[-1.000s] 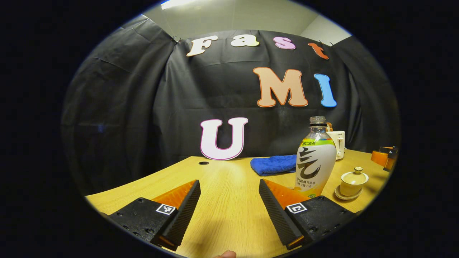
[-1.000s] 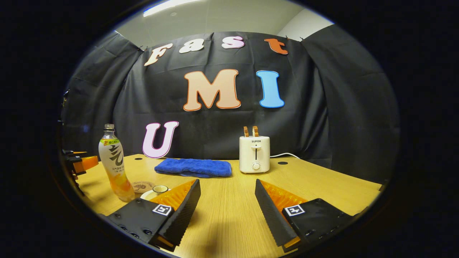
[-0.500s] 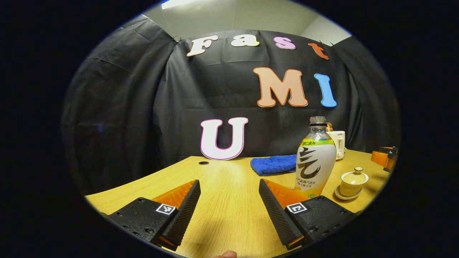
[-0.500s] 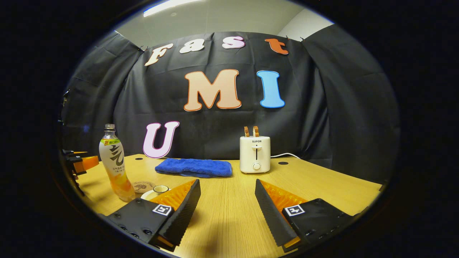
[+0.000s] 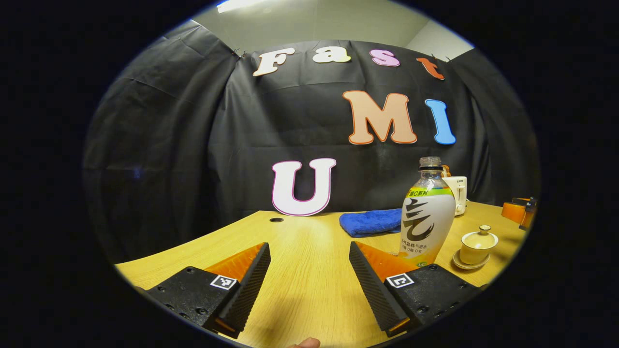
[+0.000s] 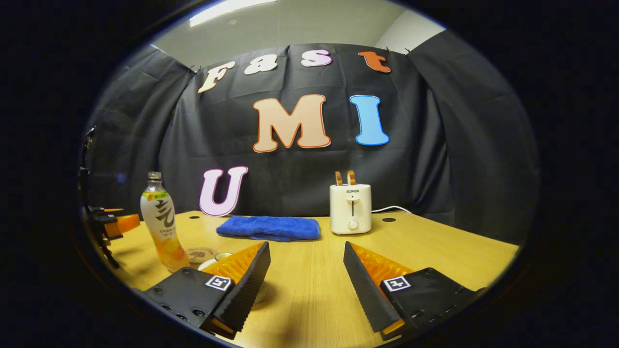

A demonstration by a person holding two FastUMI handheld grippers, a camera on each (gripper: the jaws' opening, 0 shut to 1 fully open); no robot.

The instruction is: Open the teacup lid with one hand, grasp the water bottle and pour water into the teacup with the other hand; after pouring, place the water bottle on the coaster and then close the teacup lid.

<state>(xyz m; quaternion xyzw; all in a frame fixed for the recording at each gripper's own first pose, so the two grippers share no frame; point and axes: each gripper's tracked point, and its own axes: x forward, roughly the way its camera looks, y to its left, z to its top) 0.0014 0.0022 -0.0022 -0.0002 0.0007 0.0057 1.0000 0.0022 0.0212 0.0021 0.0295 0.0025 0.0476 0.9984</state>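
Note:
A clear water bottle (image 5: 428, 212) with a white and green label stands upright on the wooden table (image 5: 300, 241), just beyond my left gripper's right finger. Right of it sits a cream teacup (image 5: 478, 241), lid on, on its saucer. My left gripper (image 5: 308, 249) is open over bare table. In the right gripper view the bottle (image 6: 162, 222) stands far left, with a round coaster (image 6: 202, 253) beside it. The teacup (image 6: 217, 257) is mostly hidden behind my right gripper's left finger. My right gripper (image 6: 306, 246) is open and holds nothing.
A folded blue towel (image 6: 268, 227) lies at the back of the table, with a white toaster (image 6: 350, 208) to its right. The left gripper (image 6: 109, 224) shows at the left edge of the right gripper view. The right gripper (image 5: 520, 212) shows at the right edge of the left gripper view.
The right gripper has shifted slightly left, so the bottle and toaster sit further right in its view and its finger hides more of the teacup. The left gripper has barely moved.

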